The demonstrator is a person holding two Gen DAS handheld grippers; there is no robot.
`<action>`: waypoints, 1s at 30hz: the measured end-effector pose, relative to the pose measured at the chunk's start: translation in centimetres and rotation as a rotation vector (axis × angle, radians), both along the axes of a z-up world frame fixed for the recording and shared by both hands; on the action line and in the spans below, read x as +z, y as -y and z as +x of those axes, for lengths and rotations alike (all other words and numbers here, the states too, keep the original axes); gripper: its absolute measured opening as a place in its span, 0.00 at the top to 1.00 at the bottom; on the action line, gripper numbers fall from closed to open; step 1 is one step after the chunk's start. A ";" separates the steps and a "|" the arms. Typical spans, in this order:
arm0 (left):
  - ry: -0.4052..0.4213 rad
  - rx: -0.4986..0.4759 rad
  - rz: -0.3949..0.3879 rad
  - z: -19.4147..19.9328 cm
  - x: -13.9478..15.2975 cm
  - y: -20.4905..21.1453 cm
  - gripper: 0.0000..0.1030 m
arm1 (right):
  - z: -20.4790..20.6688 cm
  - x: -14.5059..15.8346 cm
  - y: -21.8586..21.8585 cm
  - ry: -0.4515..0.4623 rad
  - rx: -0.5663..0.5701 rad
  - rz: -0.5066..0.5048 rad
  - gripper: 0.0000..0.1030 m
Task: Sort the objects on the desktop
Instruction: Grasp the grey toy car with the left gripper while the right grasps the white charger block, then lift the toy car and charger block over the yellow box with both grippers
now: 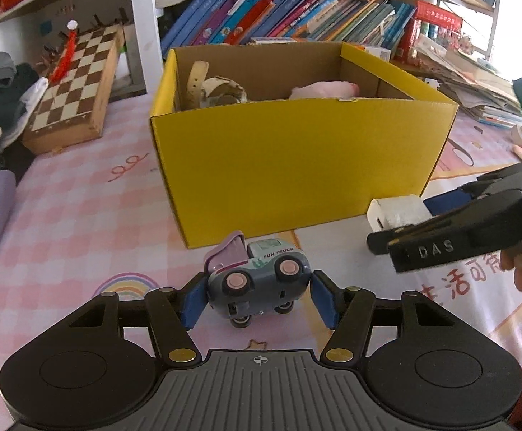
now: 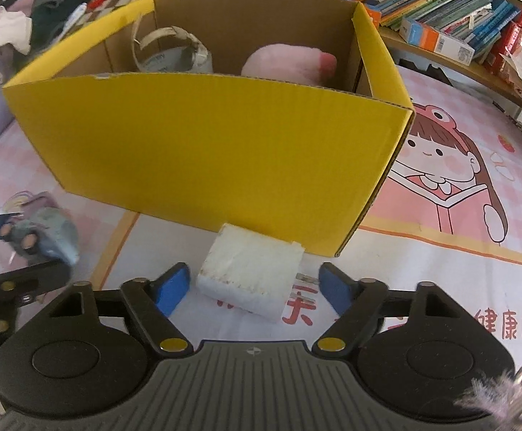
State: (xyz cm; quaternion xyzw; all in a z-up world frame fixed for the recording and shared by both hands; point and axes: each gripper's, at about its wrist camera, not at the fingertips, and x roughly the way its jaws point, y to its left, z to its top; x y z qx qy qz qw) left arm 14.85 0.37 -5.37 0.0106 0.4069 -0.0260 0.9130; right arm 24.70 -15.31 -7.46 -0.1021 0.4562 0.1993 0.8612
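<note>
Left wrist: left gripper (image 1: 257, 296) fingers clamped toy truck (image 1: 261, 276), tipped on side, at 6 o'clock of yellow box (image 1: 297, 158). Right wrist: right gripper (image 2: 255, 287) fingers spread wide around white charger (image 2: 250, 273), lying on worktop (image 2: 440, 269), touching box front.

The yellow box's (image 1: 297, 158) front wall hides the lower parts of the pink plush (image 1: 324, 90) and cardboard ring (image 2: 173, 50). The toy truck (image 2: 42, 231) is motion-blurred in the right wrist view.
</note>
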 end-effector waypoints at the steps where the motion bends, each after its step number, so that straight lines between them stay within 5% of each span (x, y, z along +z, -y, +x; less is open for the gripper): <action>1: -0.002 0.006 -0.001 0.0 0.0 -0.2 0.41 | 0.1 -0.1 0.0 -0.003 -0.006 -0.004 0.30; 30: 0.037 -0.072 -0.021 -2.7 1.0 -0.7 0.41 | -5.0 1.9 -0.7 0.043 0.023 0.026 0.34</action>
